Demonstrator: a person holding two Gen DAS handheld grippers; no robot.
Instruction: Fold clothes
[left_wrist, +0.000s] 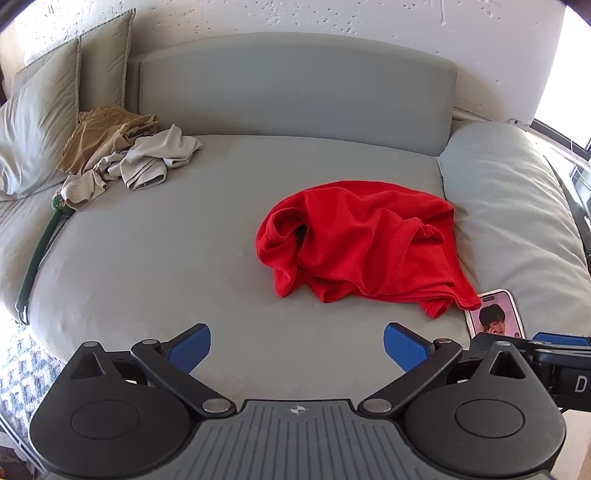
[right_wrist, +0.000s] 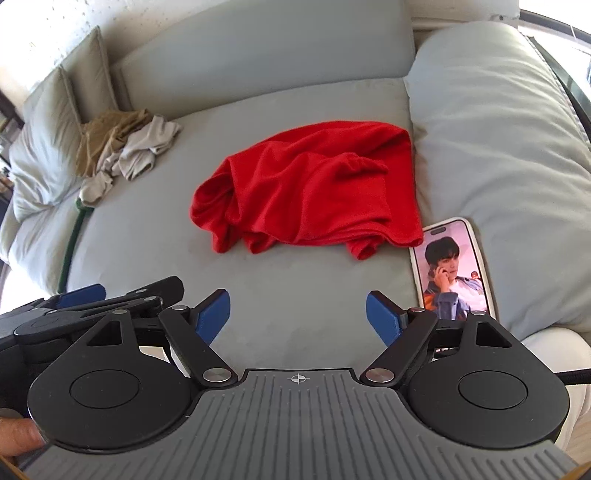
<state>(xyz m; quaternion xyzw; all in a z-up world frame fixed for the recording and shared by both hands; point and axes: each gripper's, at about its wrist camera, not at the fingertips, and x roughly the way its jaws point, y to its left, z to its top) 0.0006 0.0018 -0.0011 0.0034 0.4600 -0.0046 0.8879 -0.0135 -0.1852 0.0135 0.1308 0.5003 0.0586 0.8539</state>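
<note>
a bright red garment (left_wrist: 362, 247) is lying crumpled on the pale grey-green sofa seat (left_wrist: 184, 258), while toward the seat's far left corner a tan garment (left_wrist: 107, 133) and a light beige one (left_wrist: 155, 158) are sitting in a heap against sage-green cushions (left_wrist: 48, 122). a dark green strap (left_wrist: 40, 254) is running along the seat's left edge, and a phone (right_wrist: 452, 269) in a cream-white case is showing a pinkish screen near the right edge. both grippers (left_wrist: 297, 347) (right_wrist: 298, 317) are showing black arms, blue pads and ribbed grey bodies, under a speckled white wall (left_wrist: 332, 18).
</note>
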